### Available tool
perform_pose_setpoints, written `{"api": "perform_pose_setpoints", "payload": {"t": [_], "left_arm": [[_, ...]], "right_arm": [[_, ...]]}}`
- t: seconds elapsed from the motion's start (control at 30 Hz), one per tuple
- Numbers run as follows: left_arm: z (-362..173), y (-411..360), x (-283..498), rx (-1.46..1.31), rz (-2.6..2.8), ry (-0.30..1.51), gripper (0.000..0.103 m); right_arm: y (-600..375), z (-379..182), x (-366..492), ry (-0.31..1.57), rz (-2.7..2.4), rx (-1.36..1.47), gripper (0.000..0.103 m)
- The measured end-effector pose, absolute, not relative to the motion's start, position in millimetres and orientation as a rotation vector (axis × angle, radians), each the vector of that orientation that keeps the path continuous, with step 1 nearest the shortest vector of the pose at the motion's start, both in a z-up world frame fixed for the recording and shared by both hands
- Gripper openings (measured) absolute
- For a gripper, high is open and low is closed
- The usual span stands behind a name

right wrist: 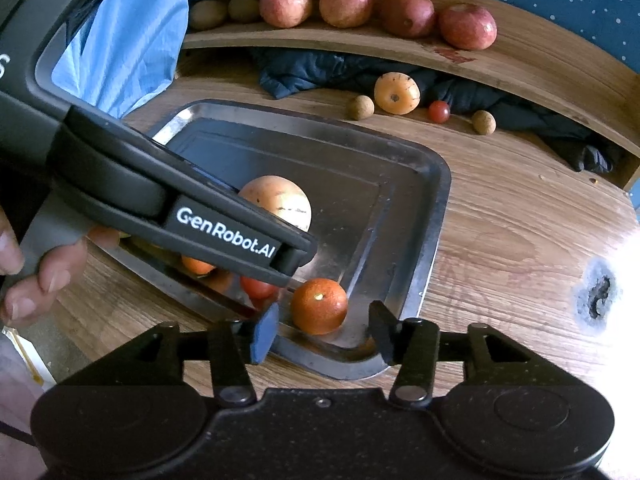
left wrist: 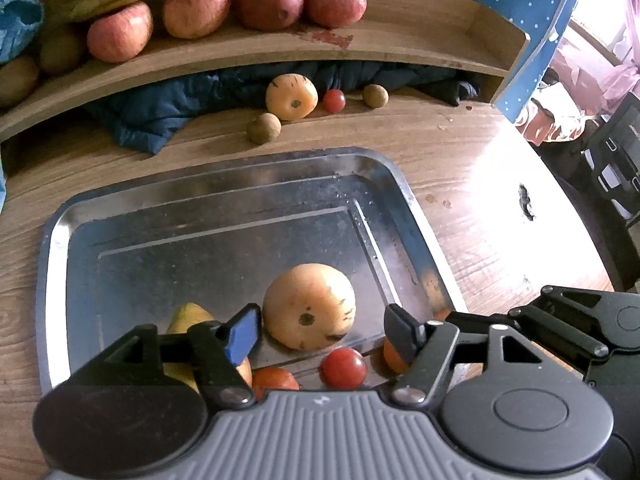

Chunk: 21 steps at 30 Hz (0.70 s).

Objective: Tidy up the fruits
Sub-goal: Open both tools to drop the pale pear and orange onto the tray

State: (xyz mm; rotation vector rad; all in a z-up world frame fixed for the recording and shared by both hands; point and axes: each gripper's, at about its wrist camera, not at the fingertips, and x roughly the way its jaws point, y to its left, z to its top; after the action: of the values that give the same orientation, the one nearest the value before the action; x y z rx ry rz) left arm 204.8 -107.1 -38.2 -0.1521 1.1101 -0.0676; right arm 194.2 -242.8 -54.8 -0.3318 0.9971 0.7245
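A metal tray [left wrist: 224, 168] lies on the wooden table. In it sit a large yellow-orange fruit [left wrist: 310, 306], a cherry tomato [left wrist: 343, 368], an orange [left wrist: 276, 380] and a yellow-green fruit [left wrist: 188, 316]. My left gripper [left wrist: 322, 332] is open, its fingers on either side of the large fruit's near half, with a gap on the right. In the right wrist view my right gripper [right wrist: 323, 330] is open around a small orange [right wrist: 319, 306] in the tray's [right wrist: 436, 208] near corner, with space on both sides. The left gripper's body [right wrist: 224, 232] crosses over the tray.
Beyond the tray lie a second yellow-orange fruit [left wrist: 291, 96], a cherry tomato [left wrist: 333, 100] and two small brown fruits [left wrist: 263, 128] [left wrist: 375, 96], in front of a dark blue cloth [left wrist: 160, 108]. A wooden shelf [left wrist: 240, 48] holds red apples [left wrist: 120, 32], bananas and brown fruits.
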Motion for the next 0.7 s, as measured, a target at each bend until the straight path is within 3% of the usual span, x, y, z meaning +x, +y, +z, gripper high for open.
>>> {"api": "perform_pose_setpoints", "payload": {"t": [0.37, 0.53, 0.7], "left_arm": [[-18.1, -107.9, 188.8, -0.188, -0.066, 1.051, 0.087], [-7.7, -104.2, 175.7, -0.205, -0.036, 1.025, 0.099], [-2.1, -94.0, 159.6, -0.24, 0.012, 1.026, 0.103]], "right_arm": [[-256.9, -46.0, 190.7, 0.982, 0.74, -0.297, 0.077], [-266.1, -39.9, 189.1, 0.975, 0.756, -0.28, 0.087], [-273.6, -37.2, 187.3, 0.967, 0.773, -0.282, 0.095]]}}
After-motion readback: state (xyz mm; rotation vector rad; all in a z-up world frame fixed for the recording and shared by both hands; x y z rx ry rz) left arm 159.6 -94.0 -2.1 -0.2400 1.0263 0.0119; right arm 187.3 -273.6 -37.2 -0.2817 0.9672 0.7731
